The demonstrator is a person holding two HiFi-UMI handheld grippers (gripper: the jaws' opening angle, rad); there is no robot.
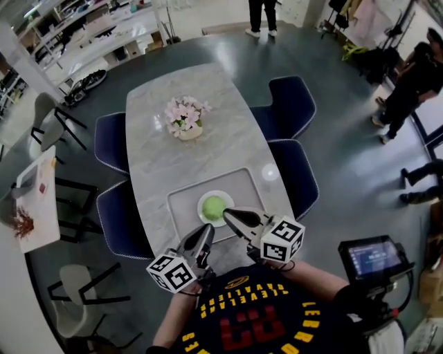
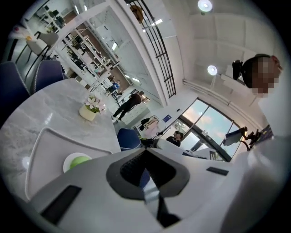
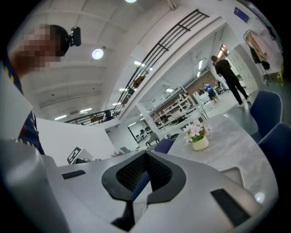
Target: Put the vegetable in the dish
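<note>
Head view: the green vegetable (image 1: 214, 206) lay in the white dish (image 1: 203, 216), and the dish stood on a pale tray (image 1: 250, 181) at the near end of the marble worktop (image 1: 156, 138).
Left gripper (image 1: 205, 231): held low in front of the person's chest, pointing at the tray's front edge, apart from the dish.
Left gripper jaws: in the left gripper view they were brought together at the tips, with nothing clamped between them; only a blue chair showed through the slot behind the pads.
Right gripper (image 1: 228, 213): held a little higher than the other, its tips just beside the dish's near right rim; I could not tell whether they touched it.
Right gripper jaws: in the right gripper view they were also closed tip to tip and held nothing.
Marker cubes: one on each gripper, close to the person's black printed shirt.
Flowers: a small pot of pink flowers (image 1: 185, 119) stood near the middle of the worktop, well apart from the tray.
Chairs: dark blue chairs (image 1: 294, 104) were drawn up on both long sides.
Room: a person (image 1: 263, 15) stood at the far end of the grey floor, and others stood at the right edge.
</note>
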